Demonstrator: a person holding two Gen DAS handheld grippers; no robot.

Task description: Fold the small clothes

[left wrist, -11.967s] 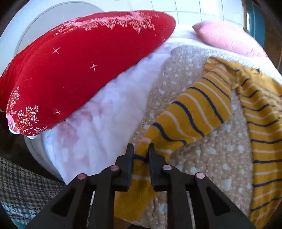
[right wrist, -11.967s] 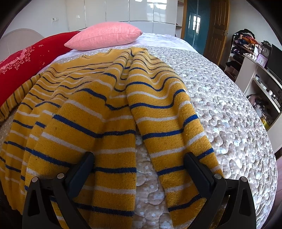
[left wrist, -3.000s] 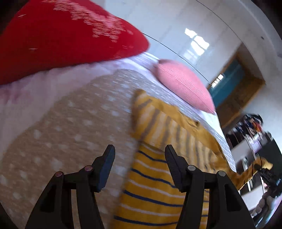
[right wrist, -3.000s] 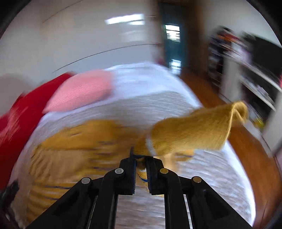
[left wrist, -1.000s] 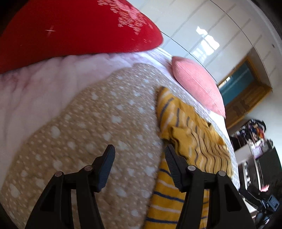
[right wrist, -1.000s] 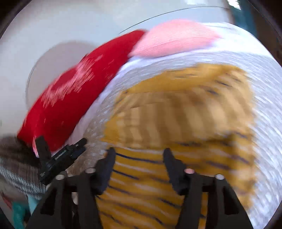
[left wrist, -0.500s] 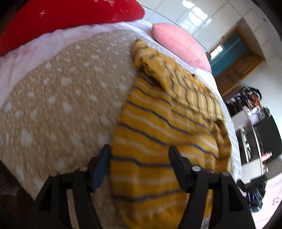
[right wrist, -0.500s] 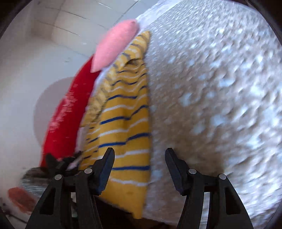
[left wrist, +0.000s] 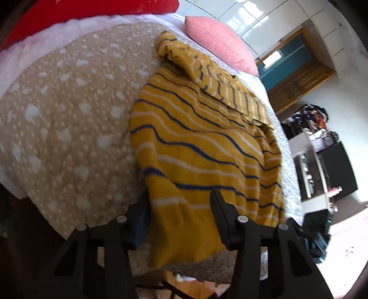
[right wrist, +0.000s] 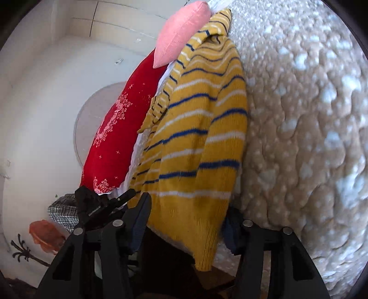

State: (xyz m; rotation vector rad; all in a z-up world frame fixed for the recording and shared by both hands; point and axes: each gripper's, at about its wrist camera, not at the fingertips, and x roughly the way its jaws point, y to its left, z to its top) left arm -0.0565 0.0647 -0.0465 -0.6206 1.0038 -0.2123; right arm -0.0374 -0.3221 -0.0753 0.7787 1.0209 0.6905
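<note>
A yellow sweater [left wrist: 202,147] with blue and white stripes lies on a beige quilted bedspread [left wrist: 64,119], its hem draped over the near edge of the bed and a sleeve folded across its far part. Beyond it sits a pink pillow [left wrist: 220,43]; a red pillow [right wrist: 119,128] lies at the far left. The left gripper [left wrist: 181,207] has its fingers spread wide, straddling the hem and clamping nothing. The right gripper [right wrist: 186,211] is likewise spread apart over the hem's right corner — nothing between its pads. To the right of the bed stand a teal door [left wrist: 285,62] and white shelving [left wrist: 308,165]; glossy white wardrobe panels [left wrist: 253,20] line the far wall.
</note>
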